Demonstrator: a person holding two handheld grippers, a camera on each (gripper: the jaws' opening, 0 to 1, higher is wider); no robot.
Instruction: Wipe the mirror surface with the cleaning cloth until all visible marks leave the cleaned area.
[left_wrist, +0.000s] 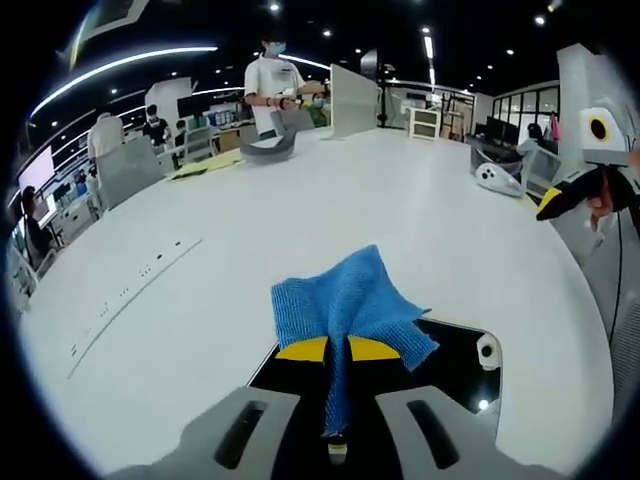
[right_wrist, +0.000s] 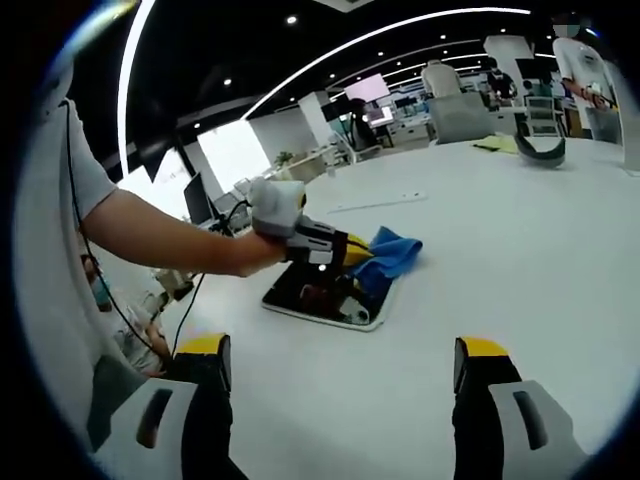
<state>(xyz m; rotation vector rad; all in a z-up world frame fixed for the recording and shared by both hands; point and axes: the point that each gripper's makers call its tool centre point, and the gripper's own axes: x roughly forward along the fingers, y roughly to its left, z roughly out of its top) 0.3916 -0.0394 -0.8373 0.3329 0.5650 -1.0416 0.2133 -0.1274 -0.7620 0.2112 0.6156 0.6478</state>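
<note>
Left gripper (left_wrist: 335, 440) is pinching the blue woven cleaning cloth (left_wrist: 350, 305) over the dark rectangular mirror (left_wrist: 455, 360); right gripper (right_wrist: 340, 375) is hovering, jaws spread.

**White tabletop, mirror near one edge**

Carrying a dark mirror (left_wrist: 455, 360) (right_wrist: 320, 295) lying flat near one edge of the white tabletop (left_wrist: 330, 210) (right_wrist: 520, 250). Also bearing a grey curved object (left_wrist: 268, 146) (right_wrist: 540, 150) and a yellowish flat item (left_wrist: 200, 168) (right_wrist: 497, 144) toward the far edge.
</note>
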